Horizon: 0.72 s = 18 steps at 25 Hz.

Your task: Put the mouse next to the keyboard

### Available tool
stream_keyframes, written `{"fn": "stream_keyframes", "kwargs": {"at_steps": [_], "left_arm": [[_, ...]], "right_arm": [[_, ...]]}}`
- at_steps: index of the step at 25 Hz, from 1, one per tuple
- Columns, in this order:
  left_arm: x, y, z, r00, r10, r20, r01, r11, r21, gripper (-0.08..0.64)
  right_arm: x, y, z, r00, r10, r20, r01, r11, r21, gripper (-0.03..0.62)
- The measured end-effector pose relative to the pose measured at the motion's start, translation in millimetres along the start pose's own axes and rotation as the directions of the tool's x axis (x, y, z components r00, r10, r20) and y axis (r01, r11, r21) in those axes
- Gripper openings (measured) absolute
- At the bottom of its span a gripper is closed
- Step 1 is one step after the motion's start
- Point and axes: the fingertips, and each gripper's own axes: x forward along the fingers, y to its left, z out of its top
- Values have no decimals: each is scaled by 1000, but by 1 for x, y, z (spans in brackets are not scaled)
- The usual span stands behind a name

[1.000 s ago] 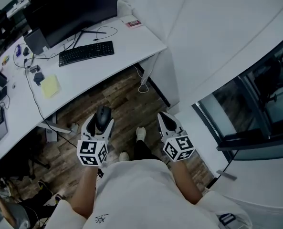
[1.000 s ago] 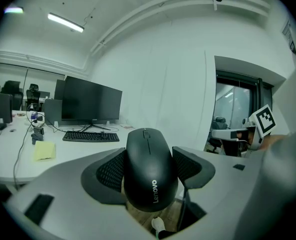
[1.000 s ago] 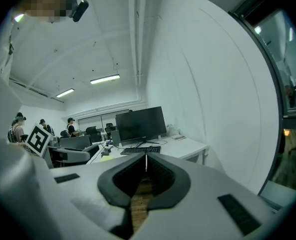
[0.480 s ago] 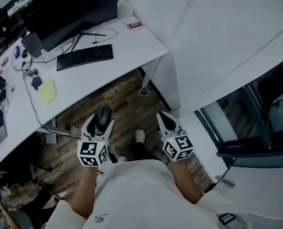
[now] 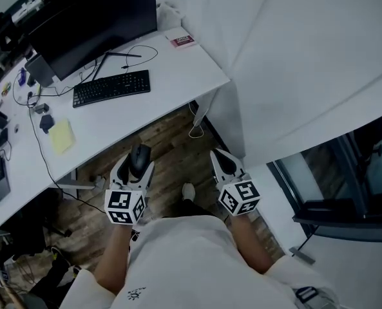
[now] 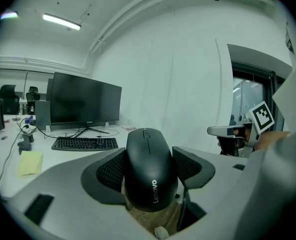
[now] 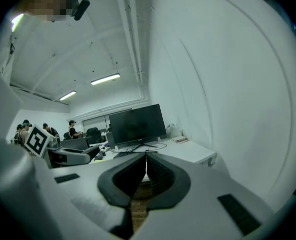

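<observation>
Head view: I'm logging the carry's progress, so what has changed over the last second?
The view shifted as the person moved: the keyboard, the desk and the window all sit lower in the frame, the keyboard also slightly further left. Nothing was taken hold of or let go. The left gripper stays shut on the mouse and the right gripper stays shut and empty, both in the same spots.

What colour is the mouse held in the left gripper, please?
Black; the mouse shows best in the left gripper view.
</observation>
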Motion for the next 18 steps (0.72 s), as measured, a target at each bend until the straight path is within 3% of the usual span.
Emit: {"fn": "stream_keyframes", "kwargs": {"at_steps": [18], "left_arm": [[98, -13, 32, 995, 103, -3, -103, 995, -16, 302]], "right_arm": [[65, -94, 25, 993, 115, -30, -115, 993, -4, 20]]}}
